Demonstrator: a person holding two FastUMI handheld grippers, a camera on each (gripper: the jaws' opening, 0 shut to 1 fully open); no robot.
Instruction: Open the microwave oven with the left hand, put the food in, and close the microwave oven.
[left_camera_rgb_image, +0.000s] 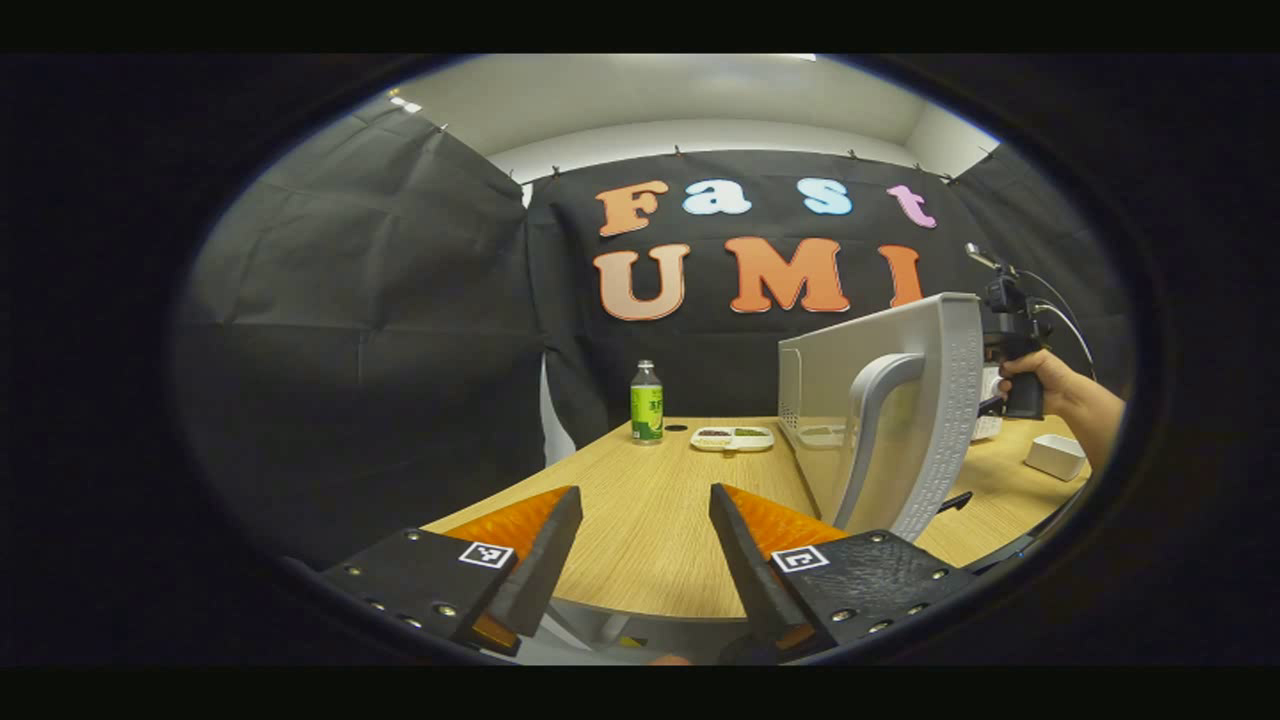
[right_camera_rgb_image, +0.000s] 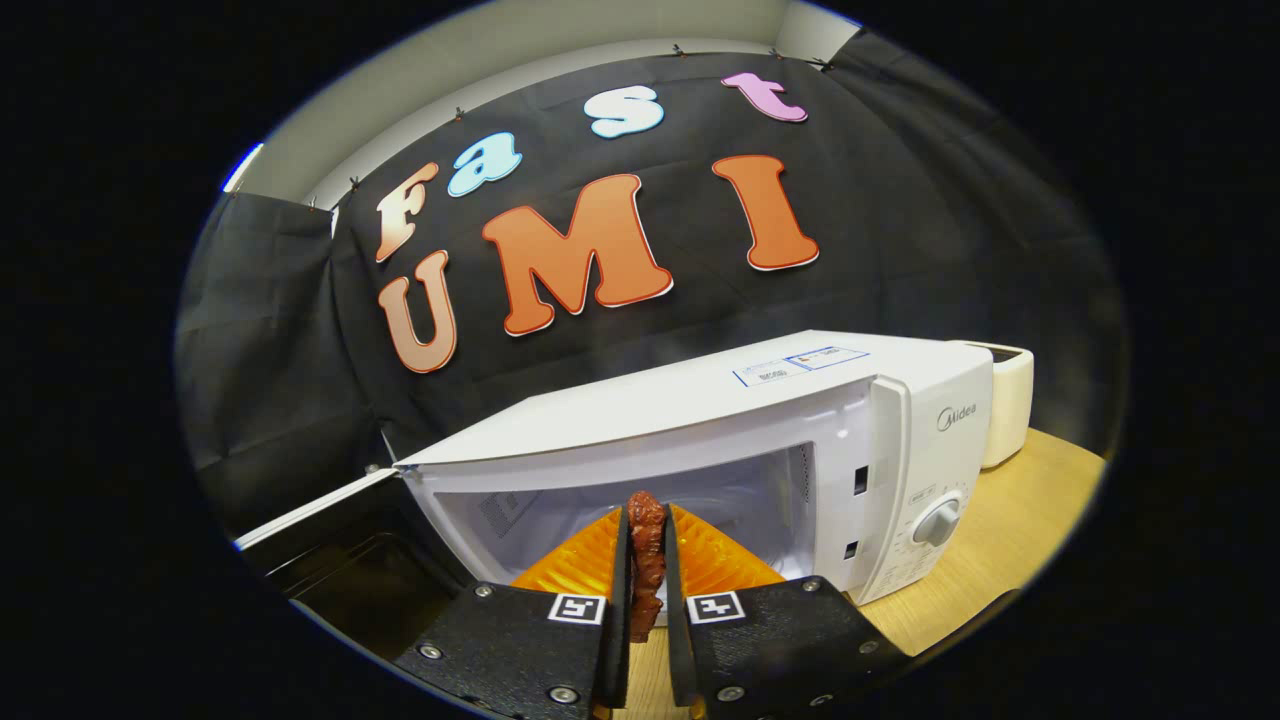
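Note:
In the right gripper view the white microwave (right_camera_rgb_image: 700, 420) stands on the wooden table with its cavity open, and its door (right_camera_rgb_image: 330, 560) is swung out to the left. My right gripper (right_camera_rgb_image: 646, 540) is shut on a reddish-brown piece of food (right_camera_rgb_image: 645, 560), held upright just in front of the cavity. In the left gripper view my left gripper (left_camera_rgb_image: 645, 520) is open with nothing between its fingers, just left of the open door (left_camera_rgb_image: 905, 420) and its curved handle (left_camera_rgb_image: 870, 440). Beyond the door, a hand holds the right gripper (left_camera_rgb_image: 1015, 340).
A green bottle (left_camera_rgb_image: 647, 403) and a small white divided dish (left_camera_rgb_image: 733, 438) sit at the table's back. A white container (left_camera_rgb_image: 1056, 456) lies at the right. A white appliance (right_camera_rgb_image: 1005, 400) stands behind the microwave's right side. Bare wooden table (left_camera_rgb_image: 650, 520) lies ahead of my left gripper.

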